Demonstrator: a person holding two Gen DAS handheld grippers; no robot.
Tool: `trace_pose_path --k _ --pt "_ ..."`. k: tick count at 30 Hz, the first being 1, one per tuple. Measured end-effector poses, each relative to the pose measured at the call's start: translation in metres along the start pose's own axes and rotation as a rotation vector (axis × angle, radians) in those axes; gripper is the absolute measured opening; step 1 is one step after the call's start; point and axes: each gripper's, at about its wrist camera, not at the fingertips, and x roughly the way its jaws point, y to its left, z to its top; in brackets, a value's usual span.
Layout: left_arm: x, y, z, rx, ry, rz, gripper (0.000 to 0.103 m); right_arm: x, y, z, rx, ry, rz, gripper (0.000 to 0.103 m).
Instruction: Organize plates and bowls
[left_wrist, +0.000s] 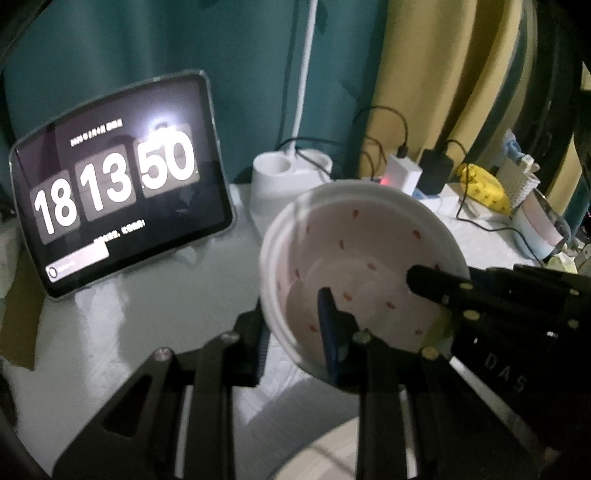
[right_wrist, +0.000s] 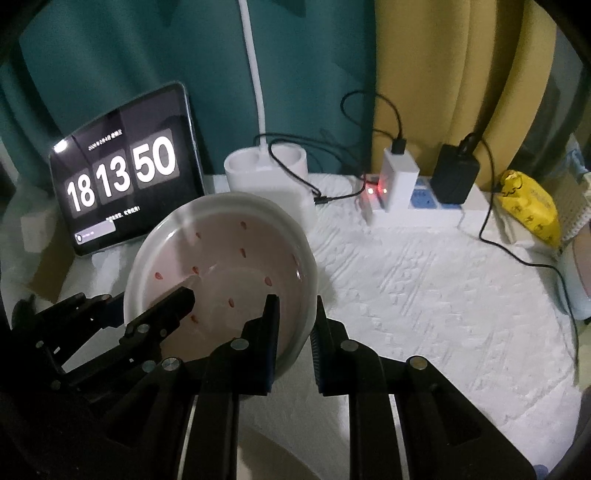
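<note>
Teal and mustard curtains hang behind a counter (right_wrist: 424, 280) covered with a white embossed cloth. At its back edge a dark tablet (right_wrist: 127, 173) leans upright, its screen reading 18 13 50, beside a white cylindrical lamp base (right_wrist: 266, 168) with a white stem rising from it. To the right lies a white power strip (right_wrist: 436, 210) carrying a white charger and a black adapter, black cables trailing off, and past it a yellow crumpled bag (right_wrist: 528, 206).

Held tilted above the counter is a white round bowl with small red specks inside (right_wrist: 229, 266); nothing lies in it. The left tool (left_wrist: 295, 325) pinches the bowl's near rim, one finger inside against the wall and the other outside, jaws closed down to the rim's thickness. The right tool (right_wrist: 295, 317) grips the opposite rim the same way, one finger inside and one outside, narrowly spread around the wall. In each wrist view the other tool reaches into the bowl from the side.

Below the left tool a pale rounded rim (left_wrist: 332, 454) shows at the frame's bottom, possibly another dish, though it is too blurred to be sure.
</note>
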Motion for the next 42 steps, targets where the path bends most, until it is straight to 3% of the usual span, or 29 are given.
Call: trace_pose_path --k 23,42 --pt "-0.078 -0.054 -0.015 0.028 -0.085 -0.015 0.025 -0.092 -0.022 -0.033 0.010 -0.106 0.012 0.017" --pt "-0.104 -0.113 -0.030 0.084 -0.106 -0.037 0.025 -0.139 -0.068 -0.067 0.045 -0.152 0.006 0.017"
